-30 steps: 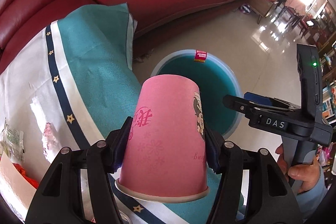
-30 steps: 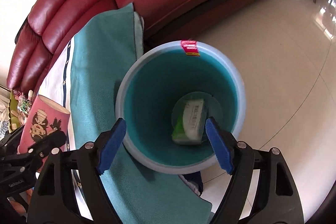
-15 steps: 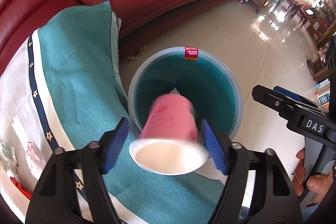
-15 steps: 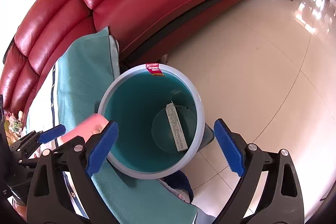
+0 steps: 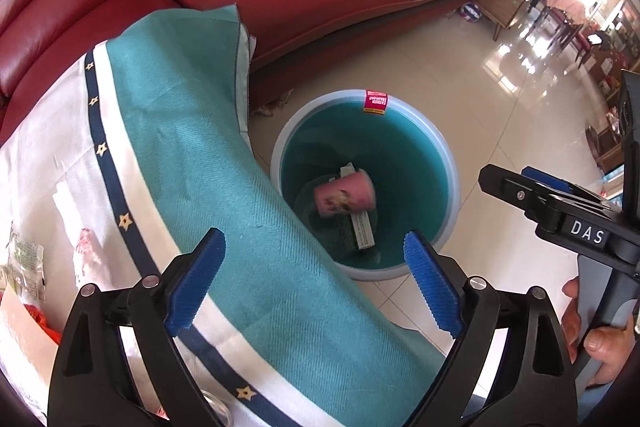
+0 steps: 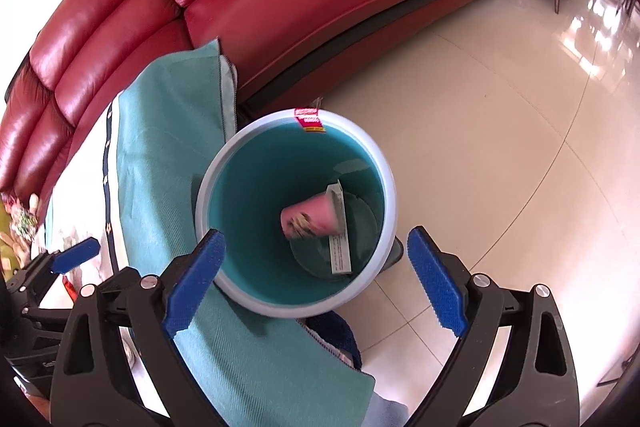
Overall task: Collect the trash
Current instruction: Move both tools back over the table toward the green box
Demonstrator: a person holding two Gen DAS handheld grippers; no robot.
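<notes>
Both of your tongs, the left tongs [image 5: 314, 279] and the right tongs [image 6: 316, 281], hang spread wide and grip nothing, held above the teal-draped counter [image 5: 192, 163] edge so anything you let go falls clear of the cloth. Just beyond, the teal bin [image 5: 450, 187] stands on the floor tight against that counter, and the pink paper cup [image 5: 346, 193] lies on its side at the bottom across a small carton [image 5: 360, 229]. More wrappers [image 5: 24, 259] wait on the counter at your far left, likely your next pick.
</notes>
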